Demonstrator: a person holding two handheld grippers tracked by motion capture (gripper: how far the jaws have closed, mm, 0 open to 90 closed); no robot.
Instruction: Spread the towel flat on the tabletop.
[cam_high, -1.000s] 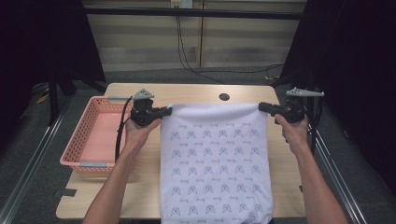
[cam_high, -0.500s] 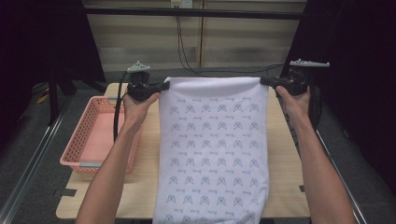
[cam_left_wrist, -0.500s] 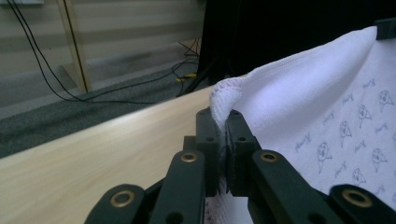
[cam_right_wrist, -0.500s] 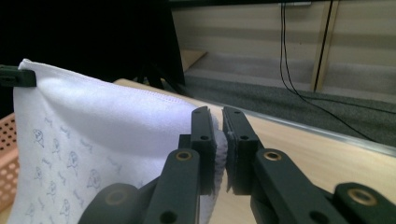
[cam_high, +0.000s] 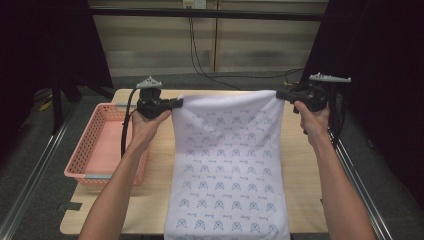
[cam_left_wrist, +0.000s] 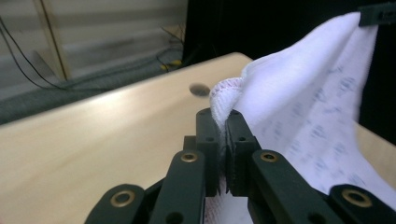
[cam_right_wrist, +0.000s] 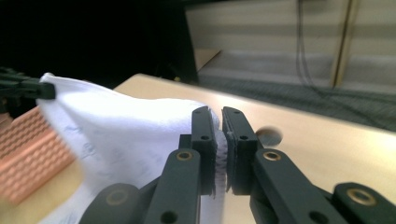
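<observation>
White patterned cloth (cam_high: 227, 170) hangs stretched above the table (cam_high: 300, 170), top edge lifted, lower end trailing past the table's near edge. Left gripper (cam_high: 175, 102) clamped on the cloth's top left corner, right gripper (cam_high: 279, 94) clamped on its top right corner. Pink basket (cam_high: 95, 150) sits left of the cloth, apart from it.

R gripper (cam_right_wrist: 219, 116) clamps white cloth (cam_right_wrist: 121, 130) corner over table (cam_right_wrist: 327, 144).
</observation>
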